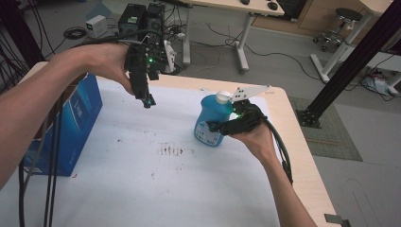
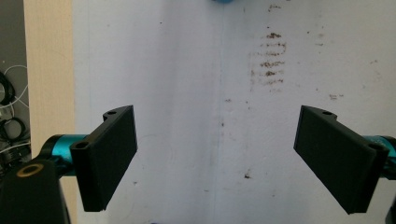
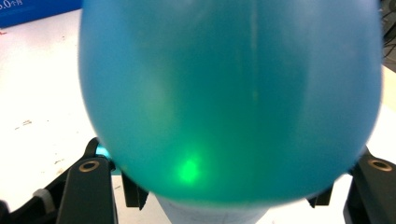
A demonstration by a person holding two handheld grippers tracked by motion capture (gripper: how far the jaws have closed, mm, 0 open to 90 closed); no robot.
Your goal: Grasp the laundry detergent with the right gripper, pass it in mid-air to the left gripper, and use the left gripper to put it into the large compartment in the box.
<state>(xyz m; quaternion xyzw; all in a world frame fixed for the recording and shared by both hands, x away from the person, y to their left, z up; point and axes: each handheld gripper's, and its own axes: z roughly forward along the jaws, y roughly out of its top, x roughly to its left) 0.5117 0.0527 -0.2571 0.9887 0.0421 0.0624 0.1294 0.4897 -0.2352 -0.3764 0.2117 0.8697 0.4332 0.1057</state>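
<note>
At the far left of the table point(image 1: 302, 156) stands 1 blue box point(image 1: 78, 118), partly hidden by the person's left forearm and the black cables hanging beside it. Next comes the left gripper point(image 1: 148, 101), held up in the air above the white sheet point(image 1: 142, 189), pointing down; in the left gripper view its 2 black jaws are spread wide with nothing between them, just the sheet and a patch of brown stains point(image 2: 270, 60) below. Those stains sit mid-sheet in the high view too, between the 2 hands. Further right stands 1 blue bottle point(image 1: 211, 120) with a white cap point(image 1: 222, 97), near the table's far right part. The right gripper point(image 1: 220, 126) comes at it from the right, its jaws set on either side of the bottle's lower body and seemingly pinching it; in the right gripper view the bottle blocks nearly everything, a green light glowing on it. Beyond the table are desks, a stool and loose cables on the floor
</note>
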